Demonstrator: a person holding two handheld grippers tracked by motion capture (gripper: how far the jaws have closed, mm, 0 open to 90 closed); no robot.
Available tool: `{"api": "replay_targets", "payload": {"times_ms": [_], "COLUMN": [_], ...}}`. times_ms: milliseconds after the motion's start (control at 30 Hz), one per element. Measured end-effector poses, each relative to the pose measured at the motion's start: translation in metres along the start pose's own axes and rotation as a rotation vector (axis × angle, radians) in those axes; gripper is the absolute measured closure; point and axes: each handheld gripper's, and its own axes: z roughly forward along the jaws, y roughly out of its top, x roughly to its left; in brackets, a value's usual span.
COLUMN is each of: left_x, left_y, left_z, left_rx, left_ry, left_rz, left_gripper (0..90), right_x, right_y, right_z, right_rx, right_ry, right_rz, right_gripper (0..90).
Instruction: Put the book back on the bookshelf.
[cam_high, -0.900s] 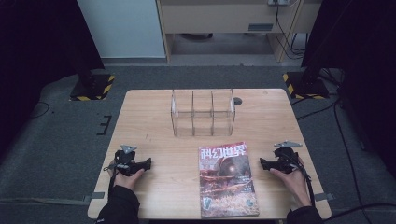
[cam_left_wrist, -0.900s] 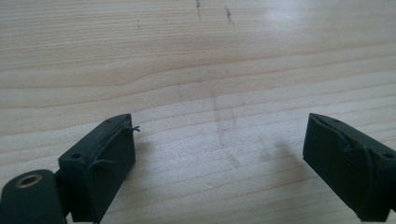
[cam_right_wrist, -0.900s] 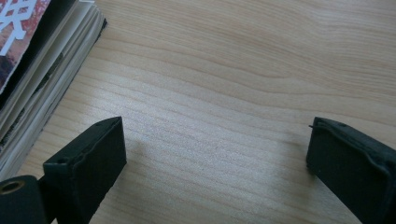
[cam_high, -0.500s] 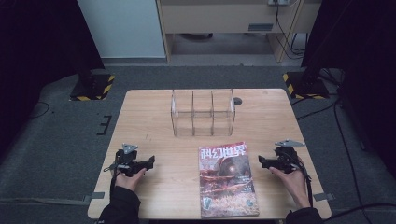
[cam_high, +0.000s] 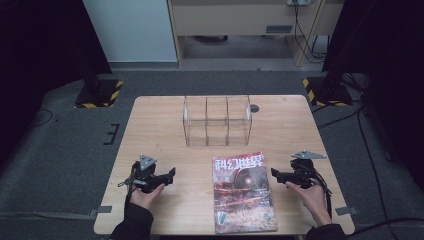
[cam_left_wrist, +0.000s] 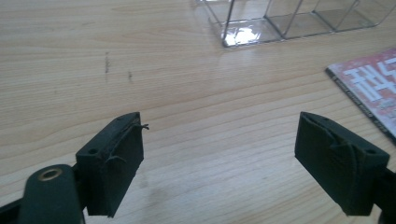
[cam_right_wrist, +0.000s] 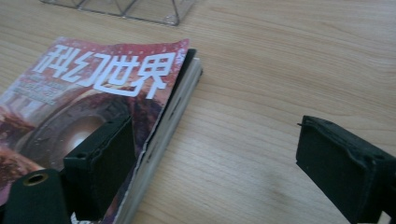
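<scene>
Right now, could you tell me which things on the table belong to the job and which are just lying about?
In the job:
- magazine, flat, beside the right tool
- clear rack, empty, behind it
- left tool, open over bare wood

Lying about:
- dark round spot on the table, right of the rack

Light wooden table (cam_high: 150, 120), dark grey carpet floor (cam_high: 60, 145), pale cabinet (cam_high: 240, 20), white panel (cam_high: 132, 30), black stands with hazard-striped bases (cam_high: 97, 92)
</scene>
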Motion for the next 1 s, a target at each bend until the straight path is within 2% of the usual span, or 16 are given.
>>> {"api": "replay_targets", "payload": {"times_ms": [67,133,167,300,467,533,567,800,900,1000], "left_x": [-0.005,-0.009,-0.015,-0.028,-0.047,-0.051,-0.06,-0.085,-0.093,-0.1], "left_y": [0.001,0.001,0.001,0.001,0.0,-0.001,-0.002,-0.004,-0.005,-0.007], "left_z": [-0.001,-0.002,-0.002,0.0,0.004,0.005,0.008,0.014,0.017,0.02], "left_rx": [-0.006,-0.011,-0.011,0.0,0.017,0.023,0.029,0.045,0.053,0.064], "left_ry": [-0.017,-0.024,-0.03,-0.049,-0.095,-0.101,-0.115,-0.154,-0.166,-0.175], "left_rz": [0.008,0.012,0.028,0.052,0.089,0.099,0.115,0.173,0.188,0.198], "left_gripper": [16.3,17.1,17.4,19.2,20.9,21.2,21.4,21.0,21.0,20.8], "right_x": [0.003,0.006,0.008,0.014,0.019,0.023,0.025,0.037,0.037,0.037], "right_y": [0.0,0.0,-0.001,-0.003,-0.006,-0.007,-0.008,-0.011,-0.012,-0.013], "right_z": [-0.001,-0.001,-0.001,-0.001,0.003,0.005,0.007,0.017,0.018,0.018], "right_rx": [-0.001,0.001,0.005,0.009,0.016,0.024,0.03,0.058,0.059,0.058], "right_ry": [0.014,0.03,0.036,0.052,0.067,0.075,0.079,0.092,0.092,0.094], "right_rz": [0.006,-0.011,-0.013,-0.021,-0.044,-0.047,-0.055,-0.081,-0.096,-0.088], "right_gripper": [13.8,15.4,16.2,20.9,24.0,24.2,24.3,23.6,23.4,23.4]}}
